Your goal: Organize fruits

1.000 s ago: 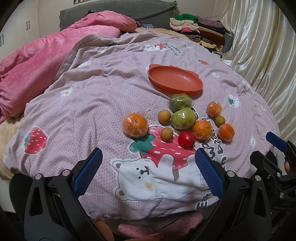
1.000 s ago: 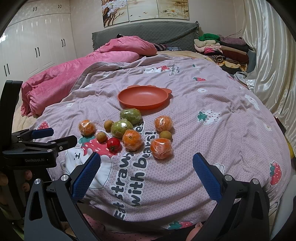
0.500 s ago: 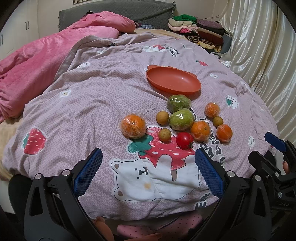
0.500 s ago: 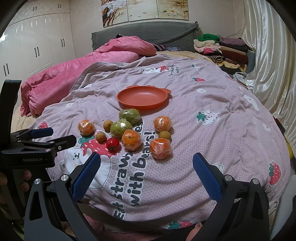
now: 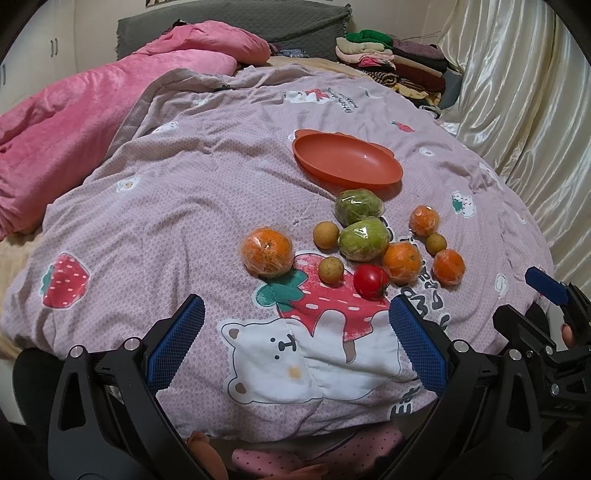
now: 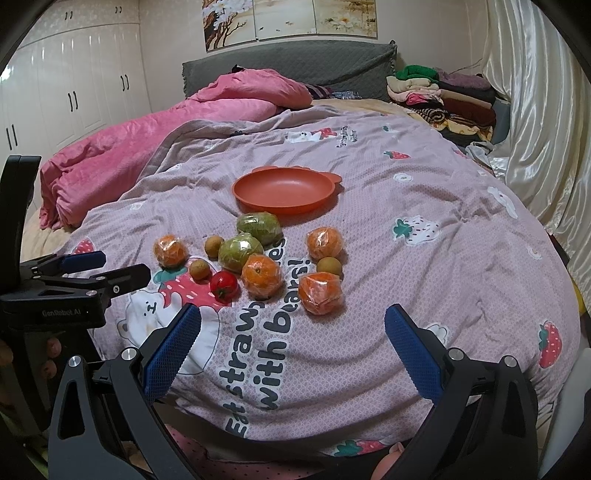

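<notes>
Right view alone shows wardrobe point(image 6: 74, 92) and wall paintings point(image 6: 288, 22). Left gripper point(image 5: 295, 336) and right gripper point(image 6: 291, 343) both spread wide, holding nothing. Fruits point(image 5: 362, 240) cluster mid-quilt point(image 5: 184, 206), plate point(image 5: 347, 162) at their 12 o'clock. Bare quilt at 9 o'clock; curtain point(image 5: 517, 92) at 3.

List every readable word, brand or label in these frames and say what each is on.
"Eat straw… with bears!" on the quilt, printed large; some letters hidden by fruit.
"GenRobot AI" on the body of the left tongs.
Small dark lettering beside the far bear print: too small to read.
Nothing legible on the orange plate or the fruit wrappers.
</notes>
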A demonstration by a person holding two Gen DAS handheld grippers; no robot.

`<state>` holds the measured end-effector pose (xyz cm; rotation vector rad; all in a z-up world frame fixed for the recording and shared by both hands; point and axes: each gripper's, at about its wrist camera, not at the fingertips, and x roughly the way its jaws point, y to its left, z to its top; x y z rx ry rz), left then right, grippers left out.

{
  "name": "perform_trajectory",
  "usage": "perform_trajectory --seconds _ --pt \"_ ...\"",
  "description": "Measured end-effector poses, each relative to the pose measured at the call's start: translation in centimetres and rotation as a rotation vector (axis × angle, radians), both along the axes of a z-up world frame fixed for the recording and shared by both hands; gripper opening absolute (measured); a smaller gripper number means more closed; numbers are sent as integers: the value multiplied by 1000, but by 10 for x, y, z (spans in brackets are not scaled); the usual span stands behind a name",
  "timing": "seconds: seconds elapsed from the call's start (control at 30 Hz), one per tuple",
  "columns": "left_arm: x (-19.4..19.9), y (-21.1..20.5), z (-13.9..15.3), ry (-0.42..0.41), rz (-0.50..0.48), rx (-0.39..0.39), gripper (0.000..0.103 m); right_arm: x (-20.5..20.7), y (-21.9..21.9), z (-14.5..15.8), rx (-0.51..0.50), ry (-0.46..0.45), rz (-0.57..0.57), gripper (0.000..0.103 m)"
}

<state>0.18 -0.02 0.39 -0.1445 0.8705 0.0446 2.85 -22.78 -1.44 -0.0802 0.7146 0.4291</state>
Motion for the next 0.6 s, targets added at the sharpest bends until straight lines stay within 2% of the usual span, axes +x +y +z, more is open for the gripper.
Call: perform_trajectory --seconds 0.27,0.6 --pt "8 17 -10 31 20 -30 94 7 1 -7 -13 16 -13 99" --pt "25 34 -23 70 -7 -46 94 19 3 -18 -26 43 -10 99"
